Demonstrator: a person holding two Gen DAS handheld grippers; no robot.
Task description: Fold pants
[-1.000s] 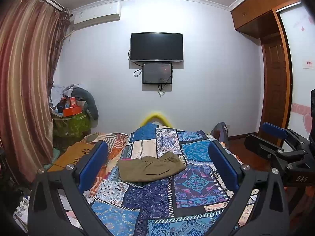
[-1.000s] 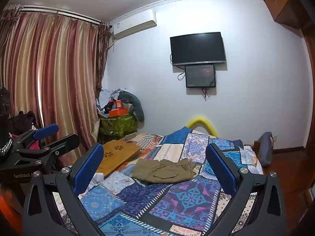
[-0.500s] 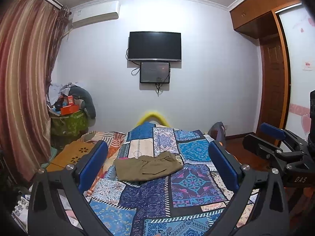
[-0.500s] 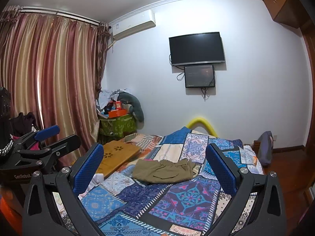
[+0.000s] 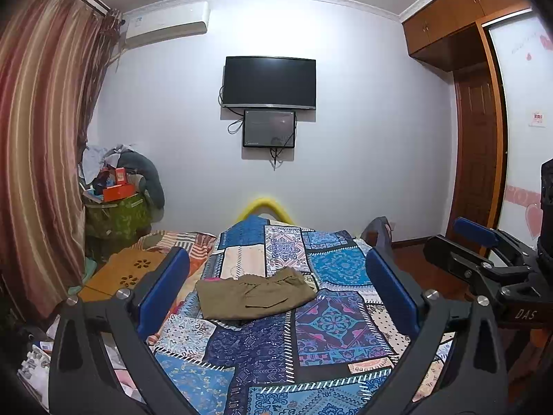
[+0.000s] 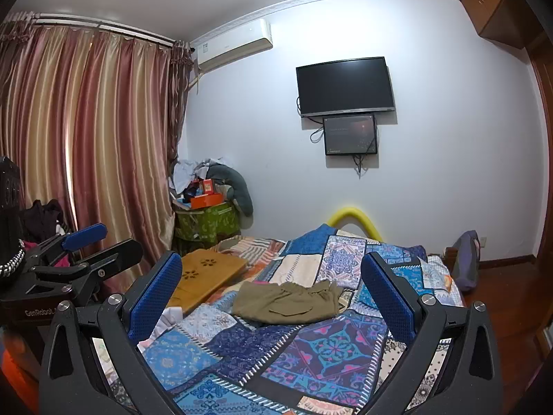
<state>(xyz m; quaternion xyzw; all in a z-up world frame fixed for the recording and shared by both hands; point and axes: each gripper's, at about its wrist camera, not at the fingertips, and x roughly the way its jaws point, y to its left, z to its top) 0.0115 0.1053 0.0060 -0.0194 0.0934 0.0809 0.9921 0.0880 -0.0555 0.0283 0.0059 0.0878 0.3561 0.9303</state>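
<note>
We've got the left gripper (image 5: 276, 285) and right gripper (image 6: 271, 287) both spread wide, empty, well short of the olive pants (image 5: 254, 295) mid-quilt (image 5: 262, 349). Risk: pinching the patchwork quilt along with the fabric, dragging our fold crooked.

Home bedroom: quilted bed (image 5: 321, 339), wall television (image 5: 269, 82), curtains (image 6: 86, 131).

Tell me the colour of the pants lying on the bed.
Olive-khaki pants, plain, no pattern; clearest in the right wrist view.
</note>
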